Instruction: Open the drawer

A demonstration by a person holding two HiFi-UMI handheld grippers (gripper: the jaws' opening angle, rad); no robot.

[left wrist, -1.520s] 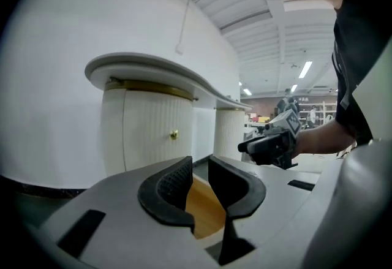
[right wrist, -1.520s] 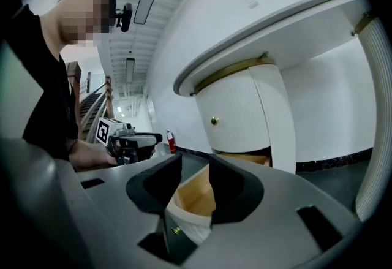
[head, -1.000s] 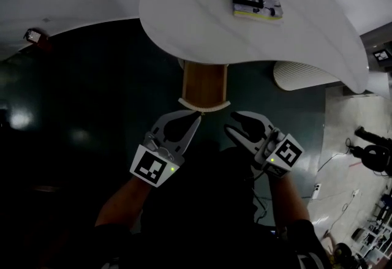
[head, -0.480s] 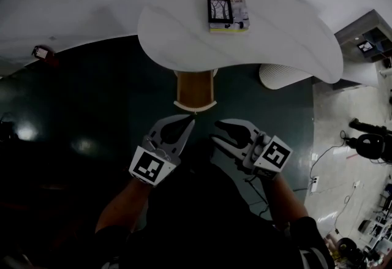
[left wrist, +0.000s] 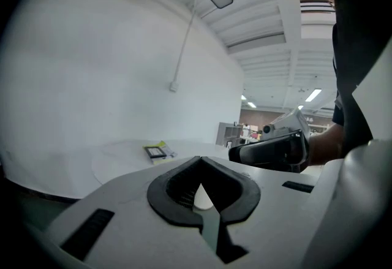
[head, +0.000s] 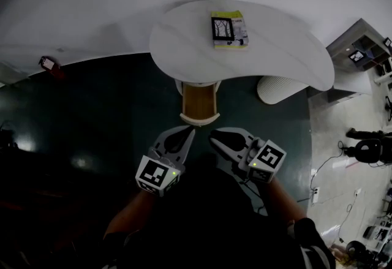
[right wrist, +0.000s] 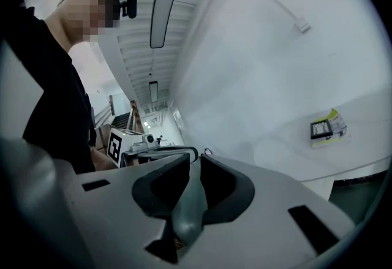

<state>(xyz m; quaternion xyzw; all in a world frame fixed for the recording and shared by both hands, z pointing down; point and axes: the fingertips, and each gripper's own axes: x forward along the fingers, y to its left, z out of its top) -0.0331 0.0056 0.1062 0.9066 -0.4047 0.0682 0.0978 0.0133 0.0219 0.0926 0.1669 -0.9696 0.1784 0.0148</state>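
The drawer [head: 200, 101] stands pulled out from under the white table [head: 184, 41], its wooden inside showing behind its curved white front [head: 199, 119]. My left gripper [head: 191, 132] hangs just short of that front, shut and empty, tips together [left wrist: 200, 160]. My right gripper [head: 213, 135] is beside it to the right; its jaws have just been closing, and a narrow gap with nothing in it shows between the tips [right wrist: 195, 160]. Neither gripper touches the drawer. A framed picture on a yellow booklet [head: 228, 29] lies on the table top.
A white ribbed object [head: 278, 89] stands under the table's right end. The floor [head: 92, 121] is dark green and glossy. Cables [head: 334, 160] and gear lie on the pale floor at the right, and a shelf unit [head: 361, 53] stands at the far right.
Both grippers have risen and drawn back a little from the drawer front. The right gripper's jaws stood wide apart before and are now close together. The left gripper stays shut.
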